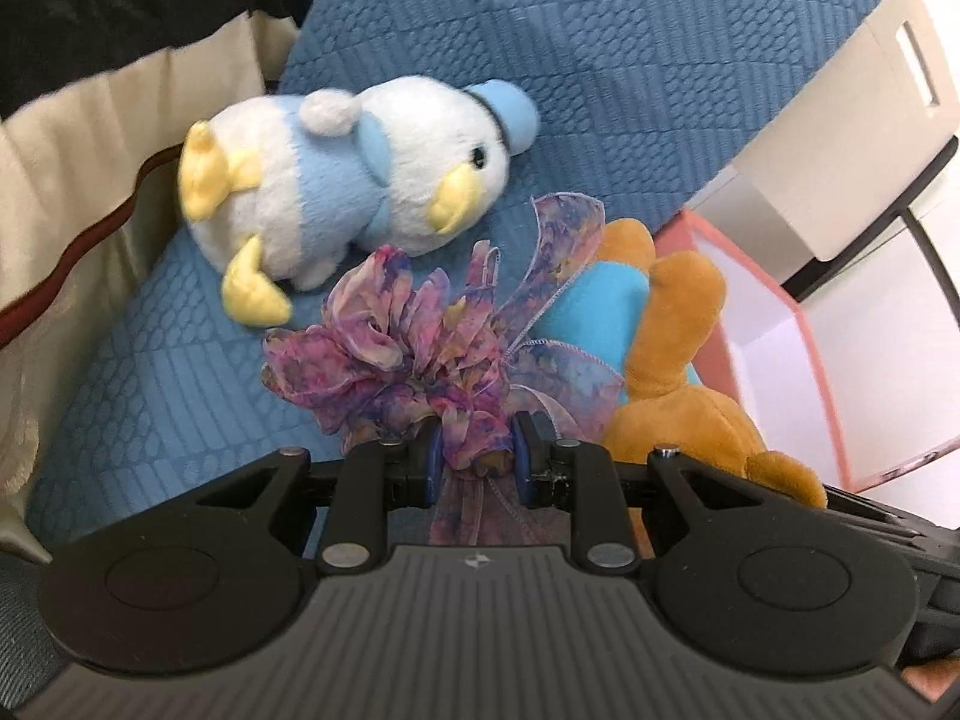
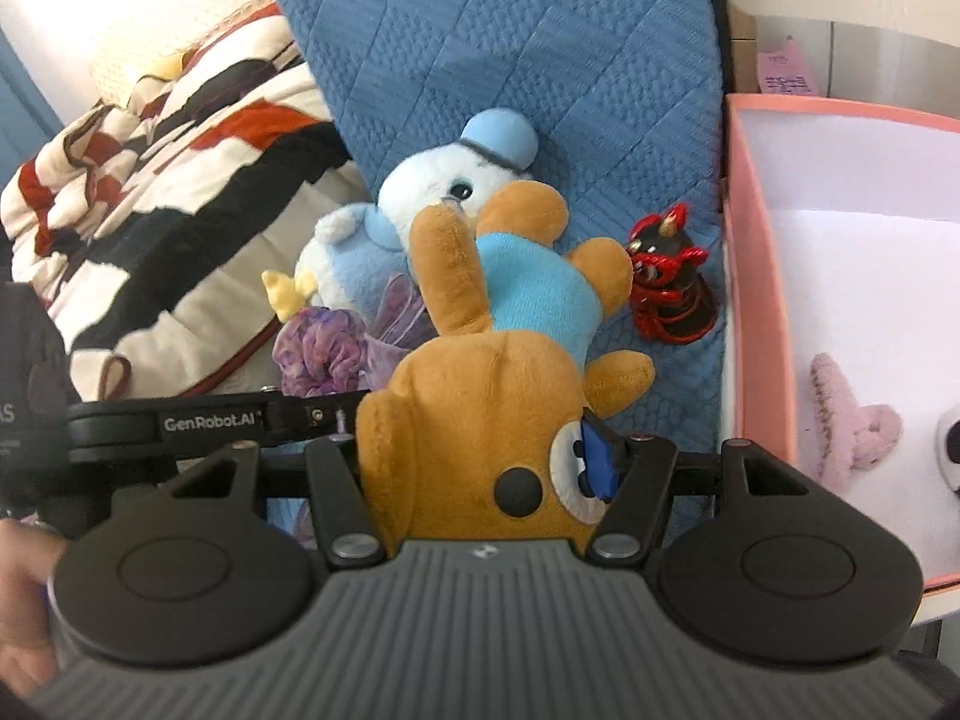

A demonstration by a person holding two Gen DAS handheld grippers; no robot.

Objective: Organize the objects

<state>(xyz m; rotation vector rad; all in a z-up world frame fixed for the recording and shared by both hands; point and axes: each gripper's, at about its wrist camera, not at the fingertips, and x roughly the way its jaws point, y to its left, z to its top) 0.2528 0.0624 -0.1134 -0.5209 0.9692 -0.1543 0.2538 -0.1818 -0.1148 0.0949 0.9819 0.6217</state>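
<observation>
"GenRobot.AI" in white letters on the black bar of the left hand-held gripper (image 2: 336, 414), seen from the right wrist view. White letters "AS" on a black casing (image 2: 24, 372) at the left edge of the same view, word cut off. Pink note (image 2: 786, 69) top right carries dark handwriting, too small to read. Small light logo mark on each grey ribbed gripper body (image 1: 475, 562), no letters. Nothing else readable.

My left gripper (image 1: 477, 450) pinches the scrunchie (image 1: 384, 354); duck (image 1: 336, 180) behind it, bear (image 2: 498, 420) to its right. Box (image 2: 759, 300) w/ hair clip (image 2: 846, 420) inside sits right of the mat (image 2: 540, 60).
</observation>
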